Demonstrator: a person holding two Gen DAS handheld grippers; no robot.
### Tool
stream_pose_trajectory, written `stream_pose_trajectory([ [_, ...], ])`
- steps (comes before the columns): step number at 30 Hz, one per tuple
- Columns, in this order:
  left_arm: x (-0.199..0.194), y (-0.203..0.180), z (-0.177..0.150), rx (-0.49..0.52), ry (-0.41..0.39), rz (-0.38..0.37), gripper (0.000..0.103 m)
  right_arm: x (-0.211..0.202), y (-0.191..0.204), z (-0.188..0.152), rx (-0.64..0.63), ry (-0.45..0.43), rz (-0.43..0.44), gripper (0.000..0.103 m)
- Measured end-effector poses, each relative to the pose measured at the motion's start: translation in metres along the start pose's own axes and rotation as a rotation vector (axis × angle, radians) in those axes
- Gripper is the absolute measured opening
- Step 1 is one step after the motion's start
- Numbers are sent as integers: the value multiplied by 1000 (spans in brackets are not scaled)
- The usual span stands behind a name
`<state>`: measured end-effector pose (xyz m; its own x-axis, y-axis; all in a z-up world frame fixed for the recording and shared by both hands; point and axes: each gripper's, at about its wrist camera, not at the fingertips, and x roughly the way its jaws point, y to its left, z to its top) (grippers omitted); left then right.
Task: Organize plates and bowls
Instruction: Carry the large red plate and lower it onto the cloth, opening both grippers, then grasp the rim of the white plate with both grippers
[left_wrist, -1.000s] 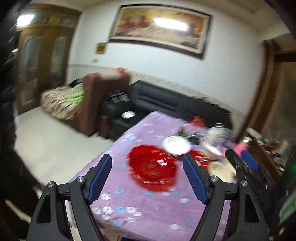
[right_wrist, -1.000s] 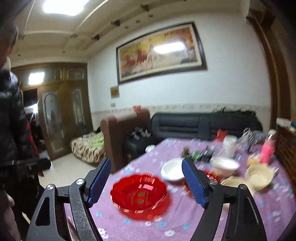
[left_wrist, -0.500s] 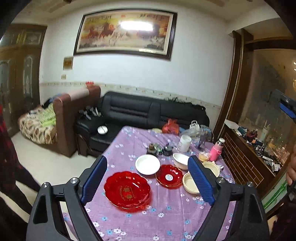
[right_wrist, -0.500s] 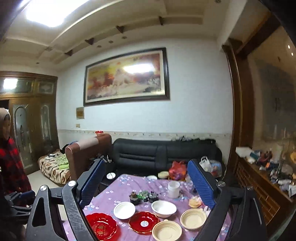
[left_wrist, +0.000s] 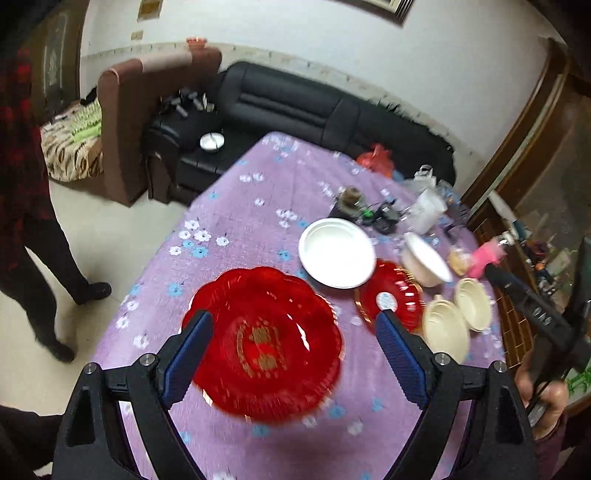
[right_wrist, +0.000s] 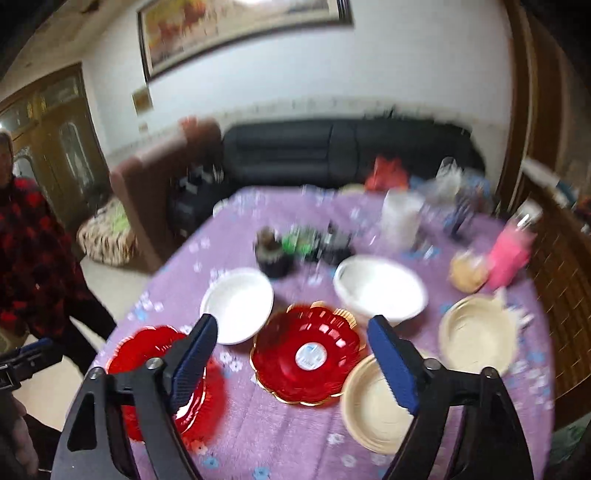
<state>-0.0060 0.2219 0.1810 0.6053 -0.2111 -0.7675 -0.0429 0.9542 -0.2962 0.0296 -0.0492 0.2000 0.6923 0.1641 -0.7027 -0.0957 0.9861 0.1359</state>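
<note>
Left gripper (left_wrist: 291, 354) spread wide, nothing clamped between the blue pads (left_wrist: 188, 354), hanging above the large red plate (left_wrist: 266, 343) at the near end of the purple flowered tablecloth (left_wrist: 236, 206). Whether the pads touch the plate's rim: cannot tell, though a gap seems to show. Right gripper (right_wrist: 291, 354) also wide but with jaws closing, empty, framing the small red plate (right_wrist: 308, 354) with a white sticker at its centre; no contact visible.

On the table, seen from the right wrist: white plate (right_wrist: 238, 304) just beyond and between the two red plates, white bowl (right_wrist: 380, 290) to the right of it, one cream bowl (right_wrist: 373, 402) under the right finger, a second cream bowl (right_wrist: 476, 334) further right, near but apart. Behind these, blurred: dark small items, a white cup (right_wrist: 400, 218), a pink bottle (right_wrist: 511, 256).

Beyond the table, a black sofa (left_wrist: 295, 103) along the wall. At left, a person in a red checked top (right_wrist: 26, 251) standing on the pale floor.
</note>
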Motion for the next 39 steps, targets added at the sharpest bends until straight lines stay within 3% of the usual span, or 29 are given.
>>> stream_pose_trajectory([
  [4,63,8,27,-38,120,-34,89,73,-5,-4,67,114,76,73],
  [10,139,13,62,-94,183,-109,84,139,0,1,69,174,94,72],
  [12,163,11,69,-103,217,-114,76,154,0,2,67,188,95,72],
  [20,223,-11,82,-67,310,-83,73,202,14,8,23,235,69,59],
  [22,235,-15,84,-58,332,-75,66,209,16,9,13,239,64,56],
  [25,254,-23,81,-31,390,-67,51,220,19,9,-3,260,63,41],
  [26,258,-24,78,-30,412,-70,42,223,20,8,-7,267,64,34],
  [28,266,-27,75,-26,436,-75,35,227,21,7,-6,280,78,23],
  [33,257,-27,73,-14,409,-81,35,215,21,8,-1,240,76,17],
  [39,208,-30,73,12,317,-72,35,178,32,9,-4,179,118,17],
])
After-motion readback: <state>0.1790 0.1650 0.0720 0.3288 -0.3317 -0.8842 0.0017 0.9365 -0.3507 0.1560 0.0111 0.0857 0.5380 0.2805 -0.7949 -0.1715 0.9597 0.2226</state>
